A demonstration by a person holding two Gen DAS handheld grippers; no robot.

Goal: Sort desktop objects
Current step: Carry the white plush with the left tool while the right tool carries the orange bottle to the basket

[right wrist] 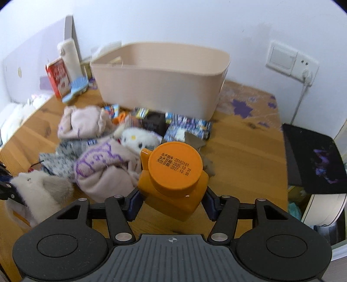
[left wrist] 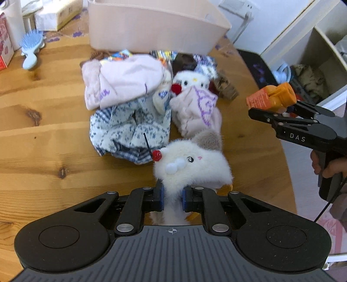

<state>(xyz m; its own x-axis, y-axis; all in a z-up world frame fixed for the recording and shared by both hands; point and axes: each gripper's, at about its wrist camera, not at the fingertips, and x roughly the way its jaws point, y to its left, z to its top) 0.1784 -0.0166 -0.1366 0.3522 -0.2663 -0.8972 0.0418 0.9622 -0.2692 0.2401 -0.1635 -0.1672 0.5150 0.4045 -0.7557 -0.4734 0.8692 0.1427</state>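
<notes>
My left gripper (left wrist: 172,198) is shut on a white fluffy plush toy (left wrist: 190,162) with a red bead and a grey ear, lifted just above the wooden table (left wrist: 43,130). The same plush (right wrist: 36,191) shows at the lower left of the right wrist view. My right gripper (right wrist: 171,205) is shut on an orange bottle (right wrist: 173,180) with a round printed cap, held over the table; the bottle (left wrist: 273,97) and the gripper holding it (left wrist: 271,112) also appear at the right of the left wrist view. A pile of clothes and small toys (left wrist: 134,99) lies ahead.
A beige storage bin (right wrist: 160,78) stands behind the pile. A blue hairbrush (left wrist: 31,46), a red box (right wrist: 57,77) and a tissue pack (left wrist: 58,17) sit at the back left. A white cat plush (left wrist: 190,81) lies in the pile. Shelves (left wrist: 321,54) stand right of the table.
</notes>
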